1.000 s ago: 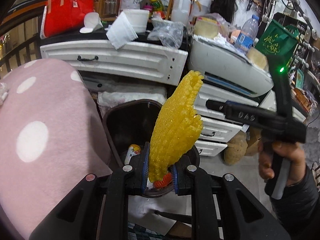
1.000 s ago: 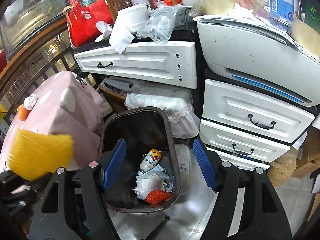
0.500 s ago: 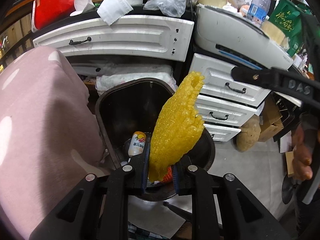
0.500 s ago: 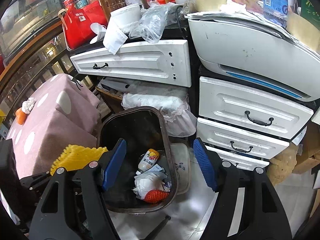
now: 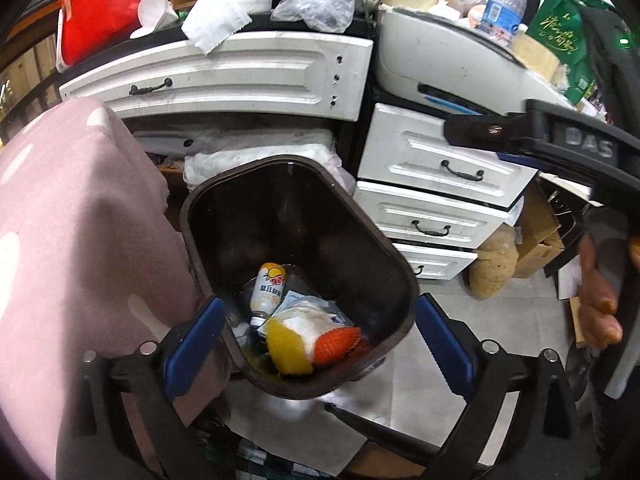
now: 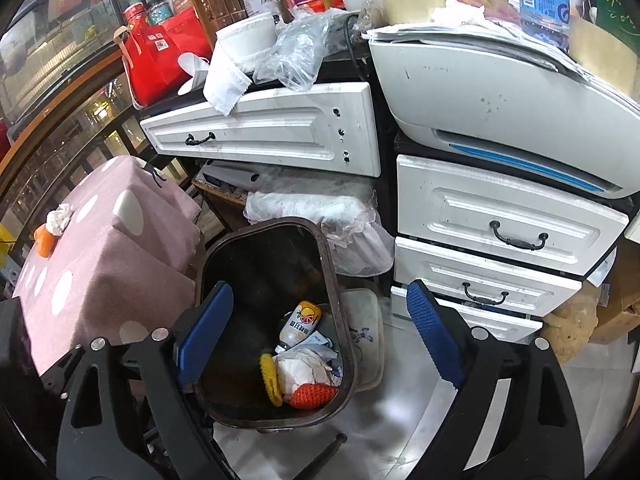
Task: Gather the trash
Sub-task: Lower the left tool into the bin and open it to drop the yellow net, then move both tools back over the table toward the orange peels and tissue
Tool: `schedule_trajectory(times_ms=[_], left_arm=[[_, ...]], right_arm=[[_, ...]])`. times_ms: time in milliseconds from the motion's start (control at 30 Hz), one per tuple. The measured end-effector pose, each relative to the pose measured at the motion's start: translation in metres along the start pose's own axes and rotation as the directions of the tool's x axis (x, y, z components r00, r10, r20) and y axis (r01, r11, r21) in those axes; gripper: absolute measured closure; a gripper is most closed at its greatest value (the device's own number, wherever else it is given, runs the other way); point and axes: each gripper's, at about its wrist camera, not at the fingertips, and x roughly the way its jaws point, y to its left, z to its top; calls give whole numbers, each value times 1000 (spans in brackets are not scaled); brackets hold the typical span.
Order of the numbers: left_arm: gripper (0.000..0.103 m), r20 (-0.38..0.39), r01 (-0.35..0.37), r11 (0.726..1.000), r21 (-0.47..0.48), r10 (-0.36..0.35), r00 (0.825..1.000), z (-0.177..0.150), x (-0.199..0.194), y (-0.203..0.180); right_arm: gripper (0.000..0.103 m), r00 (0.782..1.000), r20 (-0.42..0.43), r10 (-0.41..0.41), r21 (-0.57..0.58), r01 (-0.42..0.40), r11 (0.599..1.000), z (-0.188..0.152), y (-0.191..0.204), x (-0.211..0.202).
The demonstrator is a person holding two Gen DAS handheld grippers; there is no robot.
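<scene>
A dark trash bin (image 5: 396, 268) (image 6: 336, 280) stands on the floor below both grippers. The yellow foam net (image 5: 286, 346) (image 6: 270, 378) lies inside it, beside a crumpled white tissue (image 5: 308, 322), an orange foam net (image 5: 336, 344) (image 6: 312, 395) and a small drink bottle (image 5: 268, 288) (image 6: 300, 324). My left gripper (image 5: 320, 350) is open and empty above the bin. My right gripper (image 6: 320, 336) is open and empty above the bin; its body shows at the right of the left wrist view (image 5: 560, 140).
A pink polka-dot stool (image 5: 72, 240) (image 6: 100, 264) stands left of the bin, with an orange item (image 6: 44, 242) and a white tissue (image 6: 58, 218) on it. White drawers (image 6: 500, 232) and a printer (image 6: 500, 92) stand behind. A white mat (image 6: 364, 336) lies beside the bin.
My left gripper has opened and let go of the yellow foam net, which has dropped into the bin. The right gripper stays open over the bin.
</scene>
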Motion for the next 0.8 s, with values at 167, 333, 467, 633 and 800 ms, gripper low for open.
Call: schedule_trajectory(times_ms=[167, 333, 467, 633, 800], left_arm=[[6, 47, 37, 999, -4, -37, 998, -3, -29, -4], [6, 114, 39, 999, 10, -40, 993, -2, -65, -6], [6, 161, 26, 1000, 8, -27, 987, -1, -90, -1], [6, 224, 6, 1000, -21, -2, 975, -4, -121, 15], [6, 262, -37, 997, -66, 53, 964, -7, -146, 40]], right_arm=[[14, 1000, 17, 16, -18, -16, 1000, 2, 8, -6], [14, 999, 36, 40, -44, -39, 998, 6, 21, -13], [13, 996, 45, 80, -62, -77, 995, 8, 36, -20], [13, 990, 51, 134, -106, -128, 986, 10, 60, -28], [12, 980, 52, 192, -164, -181, 970, 11, 92, -34]])
